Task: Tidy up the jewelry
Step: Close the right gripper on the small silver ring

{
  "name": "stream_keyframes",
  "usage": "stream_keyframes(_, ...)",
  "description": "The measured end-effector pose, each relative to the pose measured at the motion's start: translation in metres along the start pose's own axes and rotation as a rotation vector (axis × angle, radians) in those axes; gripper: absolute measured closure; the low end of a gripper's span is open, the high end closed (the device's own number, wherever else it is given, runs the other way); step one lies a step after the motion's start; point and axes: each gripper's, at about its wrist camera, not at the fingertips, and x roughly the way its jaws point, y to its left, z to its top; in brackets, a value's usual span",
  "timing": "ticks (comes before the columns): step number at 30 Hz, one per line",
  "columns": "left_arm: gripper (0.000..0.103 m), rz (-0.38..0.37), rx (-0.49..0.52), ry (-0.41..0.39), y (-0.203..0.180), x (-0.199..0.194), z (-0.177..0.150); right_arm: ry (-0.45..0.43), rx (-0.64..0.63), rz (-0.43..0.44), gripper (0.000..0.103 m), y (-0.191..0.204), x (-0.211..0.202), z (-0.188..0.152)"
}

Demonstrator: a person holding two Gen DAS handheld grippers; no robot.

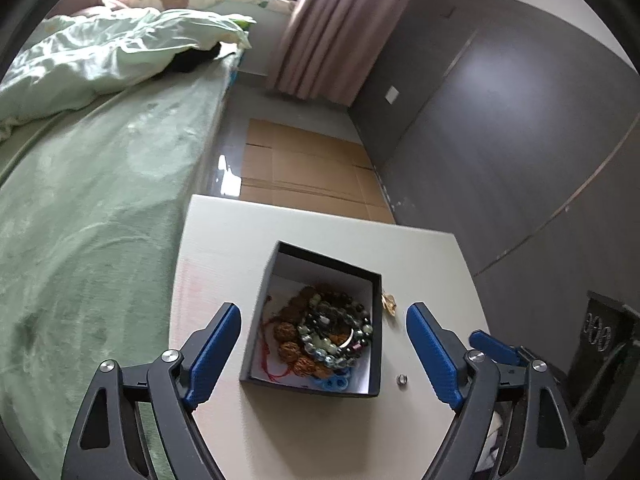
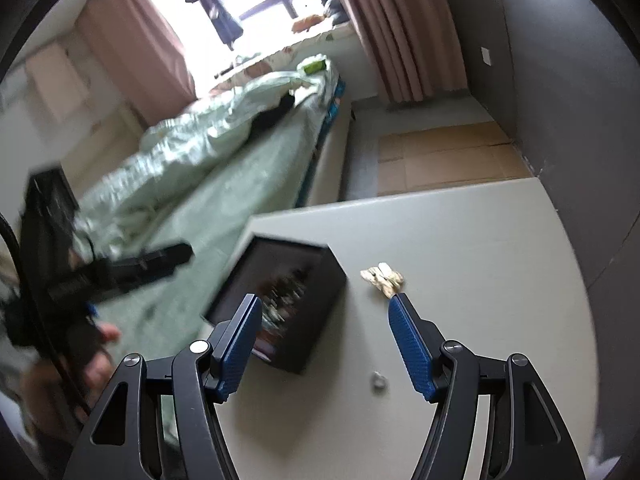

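Observation:
A black open box [image 1: 256, 344] with a white inside sits on the white table [image 1: 312, 432]. It holds bead bracelets [image 1: 336, 332] and a red cord. A gold jewelry piece [image 1: 389, 302] and a small silver ring [image 1: 401, 379] lie on the table right of the box. My left gripper [image 1: 324, 344] is open above the box, empty. In the right wrist view the box [image 2: 316, 300], the pale gold piece [image 2: 382, 276] and the ring [image 2: 378, 382] show. My right gripper [image 2: 326, 328] is open and empty over the box's right side and the ring.
A bed with a green sheet [image 1: 100, 220] runs along the table's left side. Flattened cardboard [image 1: 304, 164] lies on the floor beyond the table. A grey wall [image 1: 500, 140] stands to the right. The left gripper's body [image 2: 120, 272] appears at left in the right wrist view.

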Motion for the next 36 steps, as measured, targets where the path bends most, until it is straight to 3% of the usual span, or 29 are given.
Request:
stream_keyframes(2, 0.018, 0.011, 0.029, 0.009, -0.005, 0.002, -0.002, 0.031, -0.038, -0.029, 0.038, 0.000, 0.004, -0.005)
stream_keyframes(9, 0.018, 0.065, 0.091, 0.045, -0.010, 0.010, -0.009, 0.171, -0.090, -0.067, 0.065, -0.010, 0.028, -0.023)
stream_keyframes(20, 0.018, 0.141, 0.101, 0.102, 0.009, 0.020, -0.010, 0.250, -0.131, -0.108, 0.070, -0.015, 0.050, -0.036)
stream_keyframes(24, 0.018, 0.156, 0.095, 0.107, 0.016, 0.019, -0.011, 0.278, -0.167, -0.134, 0.078, -0.007, 0.058, -0.041)
stream_keyframes(27, 0.018, 0.150, 0.087, 0.099, 0.017, 0.017, -0.010, 0.286, -0.203, -0.182, 0.087, -0.003, 0.063, -0.044)
stream_keyframes(36, 0.018, 0.107, 0.107, 0.092, -0.010, 0.023, -0.009, 0.276, -0.142, -0.178, 0.090, -0.012, 0.058, -0.040)
